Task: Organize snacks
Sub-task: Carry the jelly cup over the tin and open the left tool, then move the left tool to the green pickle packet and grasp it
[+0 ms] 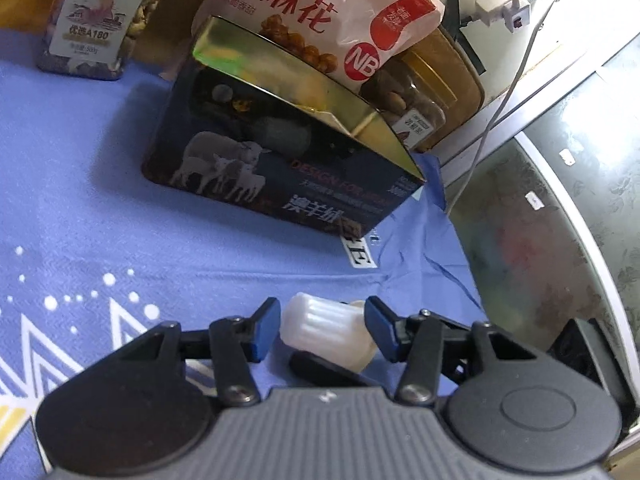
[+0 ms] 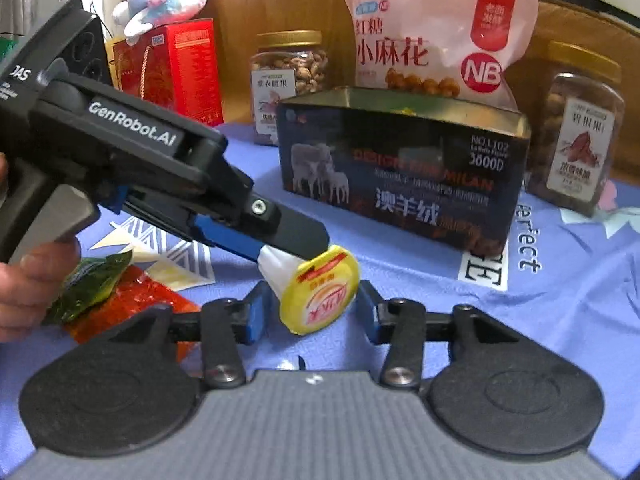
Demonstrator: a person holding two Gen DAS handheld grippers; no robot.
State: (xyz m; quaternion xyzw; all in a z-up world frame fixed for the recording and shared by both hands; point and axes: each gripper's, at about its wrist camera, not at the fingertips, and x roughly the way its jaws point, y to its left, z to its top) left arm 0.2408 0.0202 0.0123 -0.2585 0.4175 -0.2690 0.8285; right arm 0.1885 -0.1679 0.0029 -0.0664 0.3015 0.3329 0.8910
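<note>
While tilted, cup lid faces camera.

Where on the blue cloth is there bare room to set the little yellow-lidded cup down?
Bare cloth lies in front of the dark tin, running right toward the right-hand nut jar. In the left wrist view, cloth is also open left of the tin, below the other jar. Crowded: the red and green packets at lower left.
</note>
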